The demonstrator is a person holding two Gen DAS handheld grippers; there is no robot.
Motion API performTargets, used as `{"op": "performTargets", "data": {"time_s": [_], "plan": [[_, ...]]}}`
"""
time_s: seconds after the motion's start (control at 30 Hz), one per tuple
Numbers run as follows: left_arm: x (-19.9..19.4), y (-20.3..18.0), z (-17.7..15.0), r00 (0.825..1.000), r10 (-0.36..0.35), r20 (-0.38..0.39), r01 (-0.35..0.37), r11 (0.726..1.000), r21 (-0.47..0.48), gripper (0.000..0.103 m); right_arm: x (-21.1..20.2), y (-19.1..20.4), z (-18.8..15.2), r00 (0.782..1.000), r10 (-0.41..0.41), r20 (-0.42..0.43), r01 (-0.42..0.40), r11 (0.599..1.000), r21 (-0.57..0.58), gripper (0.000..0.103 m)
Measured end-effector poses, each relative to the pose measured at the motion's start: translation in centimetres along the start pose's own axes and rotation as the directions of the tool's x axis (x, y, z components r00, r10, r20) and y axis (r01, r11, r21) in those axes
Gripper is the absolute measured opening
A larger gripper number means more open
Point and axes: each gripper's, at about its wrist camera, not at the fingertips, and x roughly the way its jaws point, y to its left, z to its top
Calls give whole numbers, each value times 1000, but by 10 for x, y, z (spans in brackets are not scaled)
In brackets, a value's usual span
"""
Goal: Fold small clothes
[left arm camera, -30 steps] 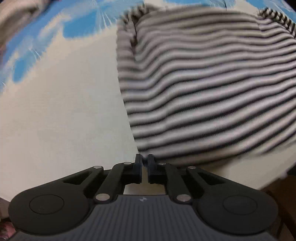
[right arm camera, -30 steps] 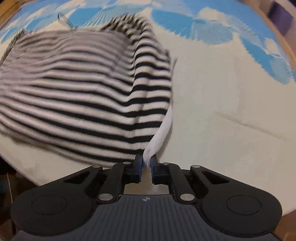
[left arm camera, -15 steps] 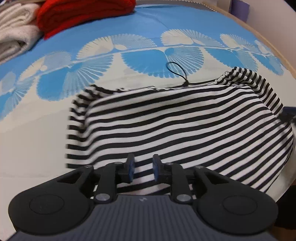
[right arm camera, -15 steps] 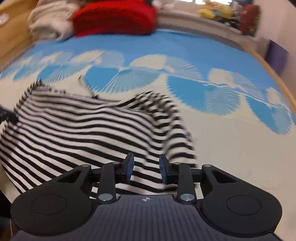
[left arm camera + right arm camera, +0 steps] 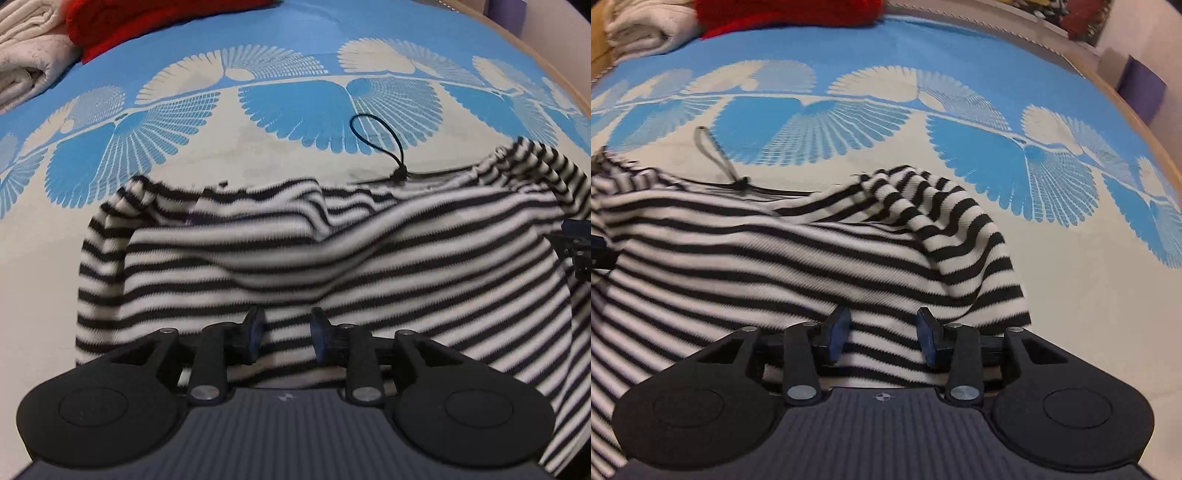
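A black-and-white striped garment (image 5: 332, 258) (image 5: 775, 266) lies folded over on the blue and cream patterned cloth (image 5: 295, 103) (image 5: 1071, 258), its near edge hanging past the table's front. A black loop of cord (image 5: 380, 144) (image 5: 716, 155) pokes out from its far edge. My left gripper (image 5: 286, 334) hovers over the garment's near left part, jaws opening, pads not pressing on the fabric. My right gripper (image 5: 882, 334) hovers over the near right part, jaws likewise opening and free of the fabric. The right gripper's edge shows at the far right of the left wrist view.
A red folded garment (image 5: 147, 22) (image 5: 786, 14) and a cream one (image 5: 26, 48) (image 5: 642, 26) are stacked at the back left. The table's wooden rim (image 5: 1137, 110) curves along the right. A purple box (image 5: 1141, 92) stands beyond it.
Both grippers let go of the striped garment's hem and their jaws spread apart. The garment, held up and blurred before, now lies folded forward on the cloth; both views moved over it.
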Motion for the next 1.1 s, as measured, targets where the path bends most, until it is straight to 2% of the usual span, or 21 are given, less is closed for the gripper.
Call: {"op": "performTargets", "data": {"time_s": [0.2,0.27,0.37,0.47,0.57,0.63,0.77,0.8,0.97,1.1], "plan": [[10,-6,14,998,55,29,-55,998,-3,41,10,-8,7,1000,15,-18,-14,998,62,53],[13,-2,16,998,54,31,-53,998,-19,45,12,-10,7,1000,9,-20,-8,997,79,58],[11,2,16,999,45,22,-45,999,-29,50,9,-14,9,1000,14,-17,-12,993,114,59],[-4,9,18,999,45,3,-45,998,-54,51,-5,-18,11,1000,17,23,-21,988,152,56],[-25,22,19,998,22,57,-16,994,-110,52,-21,-24,16,995,-3,99,-16,982,190,56],[-27,28,19,997,42,59,-35,992,-122,52,-23,-29,19,993,-33,116,8,978,210,56],[0,35,18,987,157,-20,-158,984,-87,51,2,-35,20,993,-113,20,105,969,224,53],[6,36,17,986,166,-34,-168,982,-86,52,9,-37,19,992,-123,-12,123,966,226,53],[8,41,19,988,154,-33,-157,980,-123,53,17,-32,20,989,-141,-43,147,966,212,53],[-10,44,18,992,128,8,-126,982,-144,53,-7,-31,19,989,-148,14,140,962,233,53]]}}
